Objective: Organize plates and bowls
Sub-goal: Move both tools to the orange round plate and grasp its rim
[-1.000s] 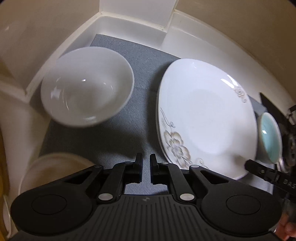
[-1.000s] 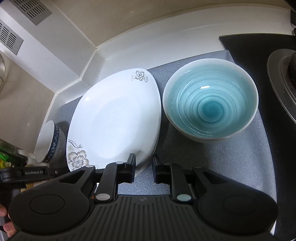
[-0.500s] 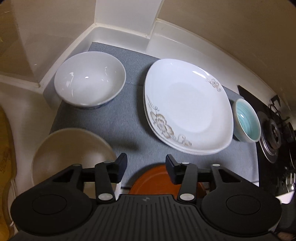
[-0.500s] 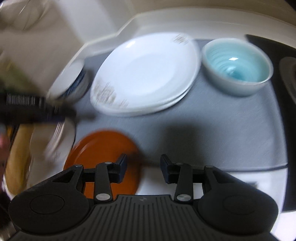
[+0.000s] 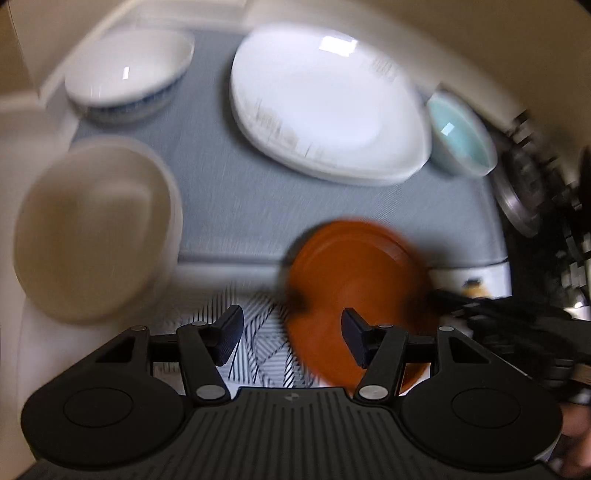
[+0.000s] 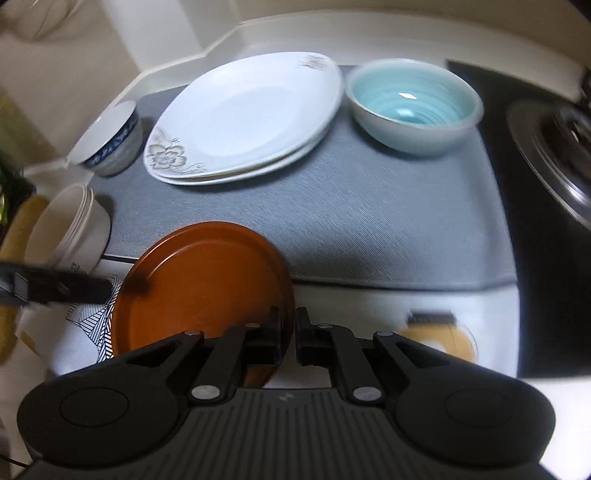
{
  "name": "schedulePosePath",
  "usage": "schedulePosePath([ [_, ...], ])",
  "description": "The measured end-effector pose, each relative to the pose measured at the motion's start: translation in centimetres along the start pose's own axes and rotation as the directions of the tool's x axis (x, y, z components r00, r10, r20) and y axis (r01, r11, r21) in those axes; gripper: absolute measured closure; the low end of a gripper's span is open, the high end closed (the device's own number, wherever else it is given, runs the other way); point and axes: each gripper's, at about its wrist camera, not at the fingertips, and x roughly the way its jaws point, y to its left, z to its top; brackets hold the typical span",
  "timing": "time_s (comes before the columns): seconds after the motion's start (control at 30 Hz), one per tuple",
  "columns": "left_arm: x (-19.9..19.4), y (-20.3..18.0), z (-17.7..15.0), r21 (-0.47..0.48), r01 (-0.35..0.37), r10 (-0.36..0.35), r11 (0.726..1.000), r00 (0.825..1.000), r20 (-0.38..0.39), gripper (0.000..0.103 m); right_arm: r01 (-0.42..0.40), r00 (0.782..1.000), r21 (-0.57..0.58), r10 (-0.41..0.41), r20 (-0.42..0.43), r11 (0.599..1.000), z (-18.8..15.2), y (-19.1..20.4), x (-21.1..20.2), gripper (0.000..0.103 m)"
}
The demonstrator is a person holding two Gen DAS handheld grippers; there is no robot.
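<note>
An orange plate (image 6: 203, 284) sits at the near edge of the grey mat (image 6: 351, 206). My right gripper (image 6: 290, 334) is shut on its right rim. The plate also shows in the blurred left wrist view (image 5: 354, 280). My left gripper (image 5: 291, 338) is open and empty, just left of the plate. White flowered plates (image 6: 243, 114) lie stacked at the back of the mat, with a light blue bowl (image 6: 413, 105) to their right and a blue-patterned white bowl (image 6: 110, 138) to their left. A stack of cream bowls (image 6: 70, 229) stands at the near left.
A stove burner (image 6: 554, 144) is at the right, past the mat. A striped cloth (image 6: 92, 317) lies under the orange plate's left side. The white counter wall (image 6: 332, 33) runs behind the dishes. A round yellowish thing (image 6: 439, 336) lies near right.
Both grippers have pulled back from the dishes toward the counter's near edge. My left gripper opened wide. My right gripper opened, then shut on the orange plate's rim.
</note>
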Motion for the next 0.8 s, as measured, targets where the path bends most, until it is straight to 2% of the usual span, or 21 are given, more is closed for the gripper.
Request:
schedulePosePath([
  [0.07,1.0,-0.2,-0.1,-0.001,0.014,-0.014,1.0,0.999,-0.033,0.045,-0.011,1.0,0.019,0.011,-0.001,1.0,-0.7,-0.2,-0.3,0.092],
  [0.13,1.8,-0.4,0.0,0.005,0.028,-0.028,1.0,0.998,-0.049,0.05,-0.014,1.0,0.022,0.014,-0.002,1.0,-1.2,-0.2,-0.5,0.088],
  [0.2,2.4,-0.8,0.0,0.016,-0.012,0.012,1.0,0.999,-0.036,0.068,-0.004,1.0,0.019,0.004,-0.009,1.0,-1.4,0.0,-0.3,0.081],
  [0.23,2.4,-1.0,0.1,0.021,-0.01,0.011,1.0,1.0,-0.024,0.072,-0.004,1.0,0.021,0.004,-0.008,1.0,-1.5,0.0,-0.2,0.078],
  [0.3,2.8,-0.8,0.3,0.009,-0.011,0.012,1.0,1.0,-0.019,0.087,-0.009,1.0,0.017,0.009,0.0,1.0,-1.5,0.2,-0.1,0.076],
  [0.37,2.9,-0.6,0.3,-0.006,-0.001,0.001,1.0,1.0,-0.026,0.092,-0.021,1.0,-0.022,0.021,0.004,1.0,-1.7,0.7,0.0,0.079],
  [0.4,2.9,-0.6,0.2,-0.006,0.003,-0.003,1.0,0.999,-0.032,0.093,-0.018,1.0,-0.05,0.018,0.006,0.999,-1.7,1.0,0.1,0.087],
  [0.53,2.0,-1.4,-0.2,0.035,-0.037,0.038,0.999,0.999,-0.02,0.093,-0.013,1.0,-0.071,0.015,0.015,0.997,-1.9,1.6,-0.4,0.088],
  [0.63,1.3,-1.6,-0.6,0.031,-0.015,0.016,0.999,1.0,-0.023,0.093,0.019,0.999,-0.064,-0.017,0.033,0.998,-1.8,2.0,-1.2,0.088],
  [0.8,-1.2,-1.6,-1.2,0.037,-0.008,0.008,0.999,1.0,0.007,0.092,0.03,0.996,-0.077,-0.024,0.083,0.997,-1.0,2.9,-3.8,0.091],
])
